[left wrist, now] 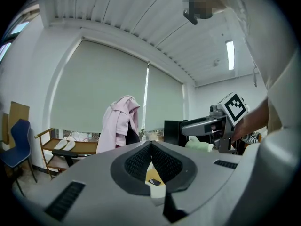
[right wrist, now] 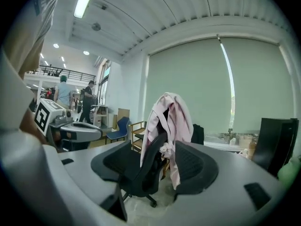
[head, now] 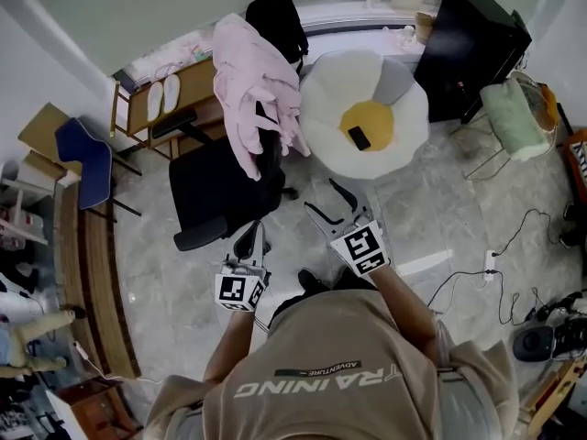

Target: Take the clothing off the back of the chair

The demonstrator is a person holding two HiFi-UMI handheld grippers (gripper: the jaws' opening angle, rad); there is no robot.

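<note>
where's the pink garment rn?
Head view, upper centre-left: the pink garment hangs draped over the back of the black chair, just left of the egg cushion.

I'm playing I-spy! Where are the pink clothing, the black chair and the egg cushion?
pink clothing [head: 249, 85], head view, on its draped middle.
black chair [head: 213, 191], head view, on its seat.
egg cushion [head: 378, 115], head view, on its yellow yolk.

On shirt back [head: 339, 401]: "TRAINING", small "ADVENTURE" label, both upside down.
</note>
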